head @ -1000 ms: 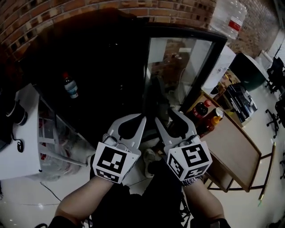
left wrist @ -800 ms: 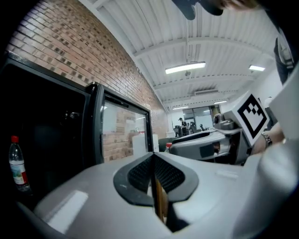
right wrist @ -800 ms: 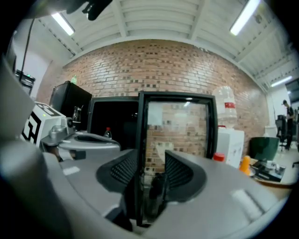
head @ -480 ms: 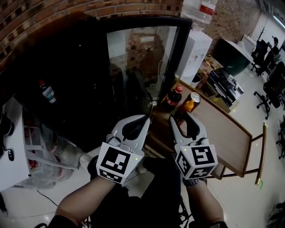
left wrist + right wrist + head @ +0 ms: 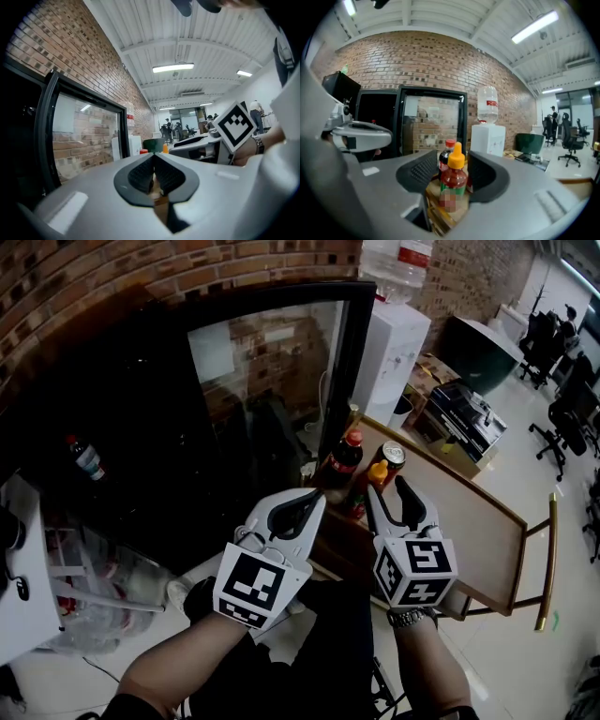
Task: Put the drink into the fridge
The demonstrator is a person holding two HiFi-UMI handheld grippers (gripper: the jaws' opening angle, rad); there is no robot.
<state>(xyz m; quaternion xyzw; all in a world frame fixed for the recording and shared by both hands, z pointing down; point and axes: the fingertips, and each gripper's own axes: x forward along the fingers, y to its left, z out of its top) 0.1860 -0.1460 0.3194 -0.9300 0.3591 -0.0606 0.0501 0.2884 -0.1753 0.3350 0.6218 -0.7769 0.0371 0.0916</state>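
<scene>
A dark cola bottle with a red cap [image 5: 342, 458] stands at the near end of a wooden table [image 5: 473, 521], beside a red sauce bottle with an orange cap [image 5: 376, 472] and a can [image 5: 393, 455]. My right gripper [image 5: 386, 486] hovers just short of them, and its jaws are opening. In the right gripper view the sauce bottle [image 5: 453, 180] shows between the jaws, untouched, with the cola bottle [image 5: 446, 153] behind it. My left gripper [image 5: 315, 498] is shut and empty, its tips meeting [image 5: 153, 158]. The black fridge [image 5: 141, 418] stands open on the left, its glass door [image 5: 272, 371] swung out.
A small bottle [image 5: 85, 458] stands inside the dark fridge. A white water dispenser [image 5: 389, 334] with a jug on top stands behind the table. A white appliance [image 5: 23, 606] sits at the lower left. Office chairs and desks fill the far right.
The view has swung right, so the table and its bottles now lie just ahead of both grippers. The right gripper has come close to the sauce bottle.
</scene>
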